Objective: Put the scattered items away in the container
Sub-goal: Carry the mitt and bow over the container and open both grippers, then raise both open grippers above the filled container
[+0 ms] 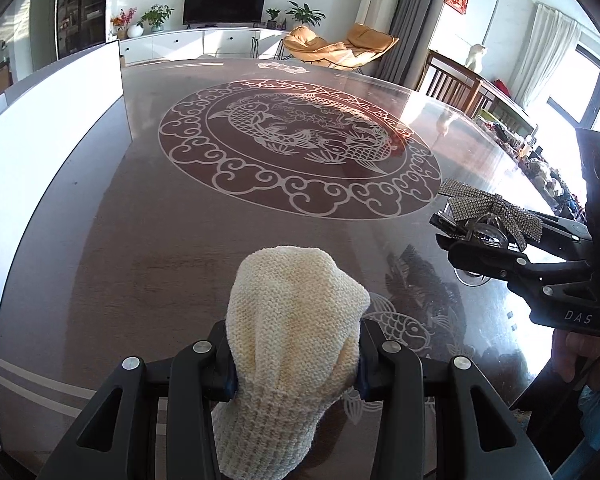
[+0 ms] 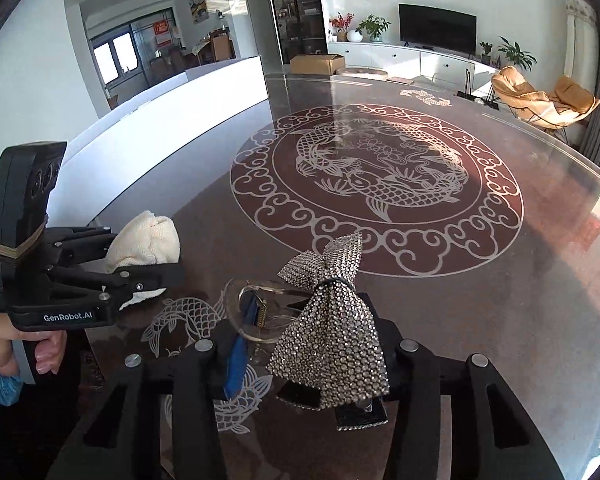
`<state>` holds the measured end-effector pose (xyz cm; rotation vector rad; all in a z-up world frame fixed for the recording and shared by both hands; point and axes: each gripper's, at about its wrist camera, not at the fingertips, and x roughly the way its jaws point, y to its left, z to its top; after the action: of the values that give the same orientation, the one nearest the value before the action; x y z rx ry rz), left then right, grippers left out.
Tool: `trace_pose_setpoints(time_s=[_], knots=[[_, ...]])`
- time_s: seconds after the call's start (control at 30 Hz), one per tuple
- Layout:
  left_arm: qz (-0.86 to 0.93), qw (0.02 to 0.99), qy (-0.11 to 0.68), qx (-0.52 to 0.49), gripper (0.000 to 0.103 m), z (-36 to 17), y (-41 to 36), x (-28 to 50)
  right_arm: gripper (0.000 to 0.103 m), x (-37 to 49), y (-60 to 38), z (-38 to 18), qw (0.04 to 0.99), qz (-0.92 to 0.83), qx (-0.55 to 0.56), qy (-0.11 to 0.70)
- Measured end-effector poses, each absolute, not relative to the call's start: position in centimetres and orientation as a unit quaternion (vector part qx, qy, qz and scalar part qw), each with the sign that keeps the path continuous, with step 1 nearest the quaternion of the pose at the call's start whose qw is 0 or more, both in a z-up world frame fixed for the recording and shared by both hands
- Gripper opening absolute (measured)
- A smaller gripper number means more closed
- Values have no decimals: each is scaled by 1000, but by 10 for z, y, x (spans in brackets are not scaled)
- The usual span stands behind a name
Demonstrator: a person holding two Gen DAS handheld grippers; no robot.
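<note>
A cream knitted piece (image 1: 292,312) is clamped between the pads of my left gripper (image 1: 296,360), low in the left wrist view, and hangs over the dark glass table (image 1: 140,240). The right wrist view shows that gripper (image 2: 148,252) at the left with the cream knit (image 2: 144,240) in it. My right gripper (image 2: 308,344) is shut on a rhinestone bow hair clip (image 2: 332,332) with a clear plastic claw; the bow hides its right finger. From the left wrist view the right gripper (image 1: 440,232) reaches in from the right, carrying the bow clip (image 1: 488,208) above the table.
A tall white container wall (image 1: 60,120) runs along the table's left side, also the white wall (image 2: 160,128) in the right wrist view. The tabletop carries a large etched fish medallion (image 1: 300,148). A hand (image 2: 48,352) grips the left handle. Wooden chairs (image 1: 452,80) stand at the far right.
</note>
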<state>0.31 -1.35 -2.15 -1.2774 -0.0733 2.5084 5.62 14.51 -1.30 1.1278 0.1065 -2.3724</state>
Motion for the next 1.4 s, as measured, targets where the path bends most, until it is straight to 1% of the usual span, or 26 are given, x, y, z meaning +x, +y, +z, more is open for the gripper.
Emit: trace_pose_setpoints(time_s=[0.13, 0.27, 0.37, 0.5, 0.63, 0.7, 0.8, 0.93, 1.07, 1.1, 1.13, 1.17, 1.23, 1.27, 1.4], knots=[[876, 163, -33, -453, 42, -17, -13, 0, 48, 51, 137, -9, 259, -865, 428, 25], [883, 144, -72, -440, 42, 16, -48, -4, 48, 40, 106, 17, 297, -858, 419, 26], [898, 116, -89, -414, 42, 60, -100, -12, 48, 24, 64, 51, 342, -851, 398, 34], [920, 49, -74, -381, 42, 120, -185, -35, 48, -5, -15, 105, 408, -838, 359, 43], [926, -25, -57, -372, 42, 153, -262, -72, 48, -42, -105, 147, 454, -828, 325, 52], [922, -48, -67, -378, 42, 153, -295, -94, 48, -68, -149, 156, 459, -826, 320, 58], [910, -72, -94, -398, 42, 134, -335, -124, 48, -106, -210, 147, 456, -823, 330, 81], [889, -91, -115, -434, 42, 91, -368, -156, 48, -146, -266, 109, 438, -813, 366, 114], [868, -97, -126, -471, 42, 50, -382, -180, 49, -171, -290, 73, 418, -808, 394, 130], [860, -100, -131, -482, 46, 42, -382, -184, 53, -177, -295, 65, 404, -807, 408, 136], [855, -107, -135, -489, 52, 35, -382, -188, 68, -184, -299, 56, 385, -806, 425, 145], [851, -119, -136, -493, 57, 30, -383, -191, 74, -191, -300, 49, 372, -804, 438, 152], [844, -146, -135, -498, 86, 27, -382, -192, 75, -197, -298, 46, 362, -804, 444, 158], [843, -155, -136, -497, 88, 27, -381, -189, 75, -198, -293, 49, 358, -808, 441, 155], [852, -183, -128, -473, 88, 42, -369, -168, 75, -191, -266, 69, 360, -819, 427, 131]])
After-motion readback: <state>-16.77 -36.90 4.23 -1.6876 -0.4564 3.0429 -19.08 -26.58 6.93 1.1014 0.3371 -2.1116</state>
